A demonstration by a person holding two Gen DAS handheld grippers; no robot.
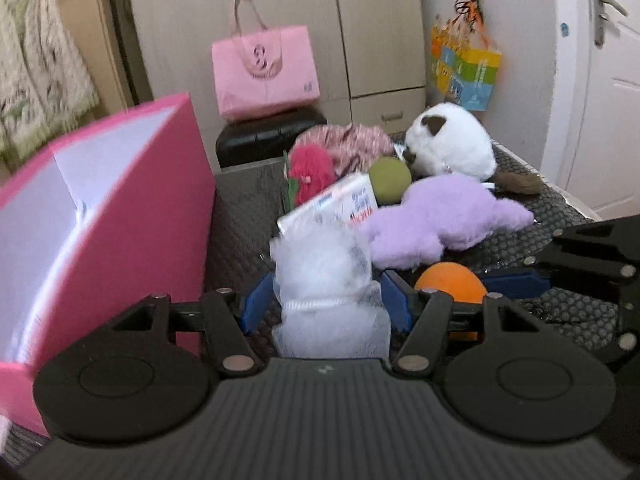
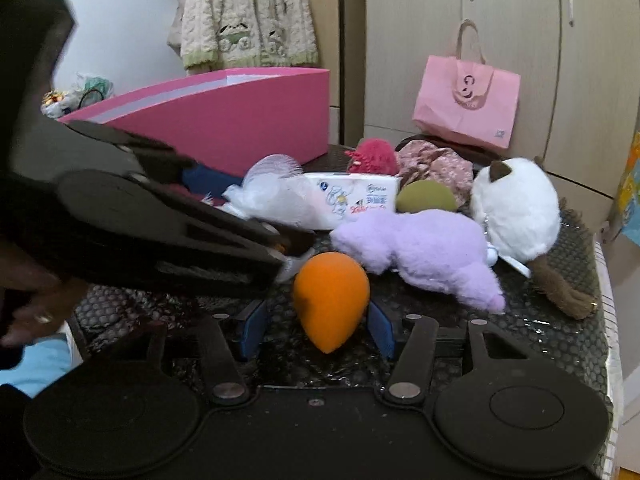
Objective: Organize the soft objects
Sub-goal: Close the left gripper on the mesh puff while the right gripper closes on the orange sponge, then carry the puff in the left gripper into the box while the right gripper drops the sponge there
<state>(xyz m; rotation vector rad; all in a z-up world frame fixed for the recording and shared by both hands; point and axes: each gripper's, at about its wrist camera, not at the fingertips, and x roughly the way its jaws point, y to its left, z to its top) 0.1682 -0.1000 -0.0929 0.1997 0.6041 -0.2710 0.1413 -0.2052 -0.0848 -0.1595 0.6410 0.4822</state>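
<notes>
My left tool (image 1: 326,300) pinched the white mesh pouf (image 1: 324,280) beside the pink box (image 1: 132,216); my right tool (image 2: 318,320) gaped around the orange sponge (image 2: 330,296), which might squirt free.

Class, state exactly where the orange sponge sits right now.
In the right wrist view, the orange sponge lies on the dark mat between the right gripper fingers, just in front of the purple plush.

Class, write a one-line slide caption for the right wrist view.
Right claw straddles an orange sponge on the table.
</notes>
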